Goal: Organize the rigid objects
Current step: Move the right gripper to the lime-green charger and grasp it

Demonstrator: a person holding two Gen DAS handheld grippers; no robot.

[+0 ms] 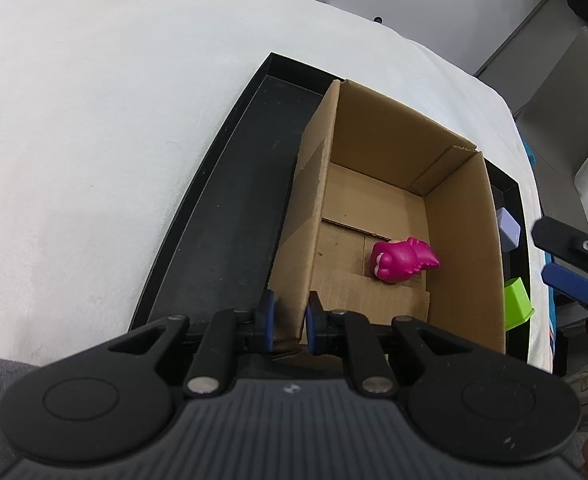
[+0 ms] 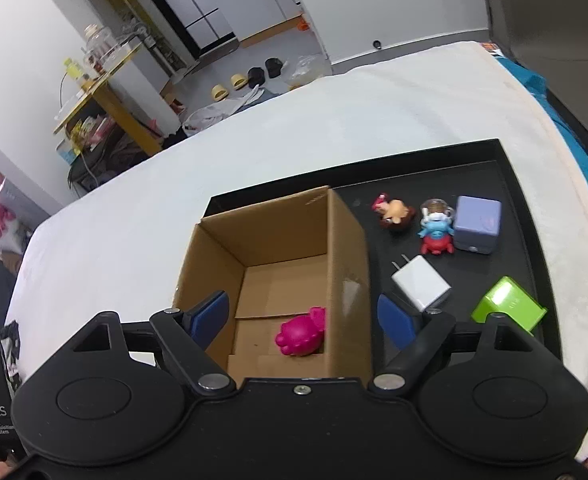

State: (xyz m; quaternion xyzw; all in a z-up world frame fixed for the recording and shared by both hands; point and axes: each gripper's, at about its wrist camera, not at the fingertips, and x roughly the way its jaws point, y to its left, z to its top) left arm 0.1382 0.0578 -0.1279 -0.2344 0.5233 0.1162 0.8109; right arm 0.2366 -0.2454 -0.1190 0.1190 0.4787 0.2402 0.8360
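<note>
Left gripper [image 1: 290,322] pinching the cardboard box [image 2: 345,248] near wall, right gripper [image 2: 305,320] hanging wide open and empty above it, magenta toy [image 2: 301,334] lying inside, white charger [image 2: 421,282], lilac cube [image 2: 477,224], green block [image 2: 509,306] sitting beside on black tray [image 2: 517,200].

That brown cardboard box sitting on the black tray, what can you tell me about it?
The brown cardboard box is plain corrugated card, open at the top, standing upright on the black tray. Its floor is made of overlapping flaps. A magenta plastic toy figure lies inside, near one side wall. The left gripper is shut on the box's near wall, one blue pad inside and one outside. The small objects on the tray beside it do not appear to touch it.
</note>
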